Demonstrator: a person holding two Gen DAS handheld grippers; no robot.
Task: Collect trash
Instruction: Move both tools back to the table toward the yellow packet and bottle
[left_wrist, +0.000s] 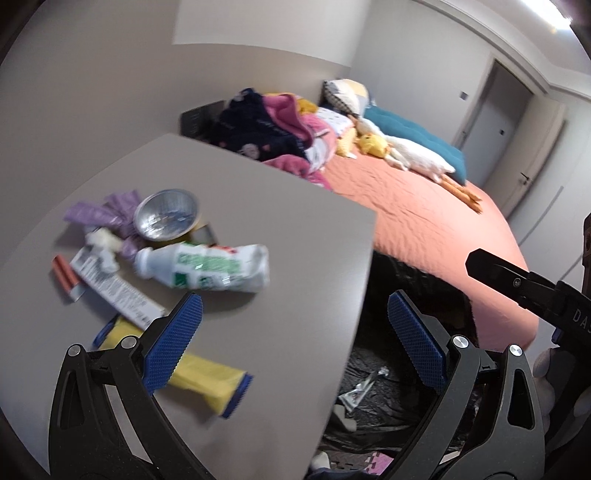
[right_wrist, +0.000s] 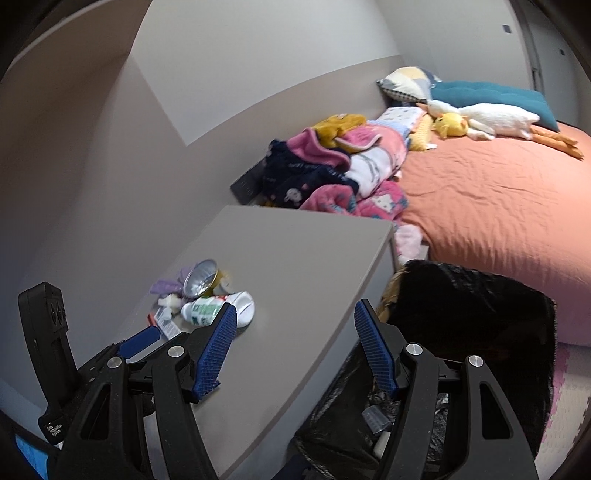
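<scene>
white plastic, crushed and wrapped in a green label, the bottle lies on its side on the grey table, at the near edge of a small heap of trash. its long axis runs roughly left to right across the left wrist view, cap end to the left and the flattened base to the right. from the left gripper it sits just ahead and a little left of the gap between the jaws, which stand wide with nothing between them. the left hand looks the nearer one, and a grasp would likely go across the bottle's short width. in the right wrist view the same bottle shows beyond the left pad of the right gripper, farther off, with those jaws also spread wide and empty. around the bottle lie a foil cup, a purple wrapper, a long printed carton, a small red tube and a yellow packet that lies partly under the left pad. past the table's right edge a bin with a black liner stands against the orange bed, with some scraps already inside. motion blur softens the heap, so the label text and the small white bits beside the cap are hard to make out, and the pad hides part of the bottle in the right view.
</scene>
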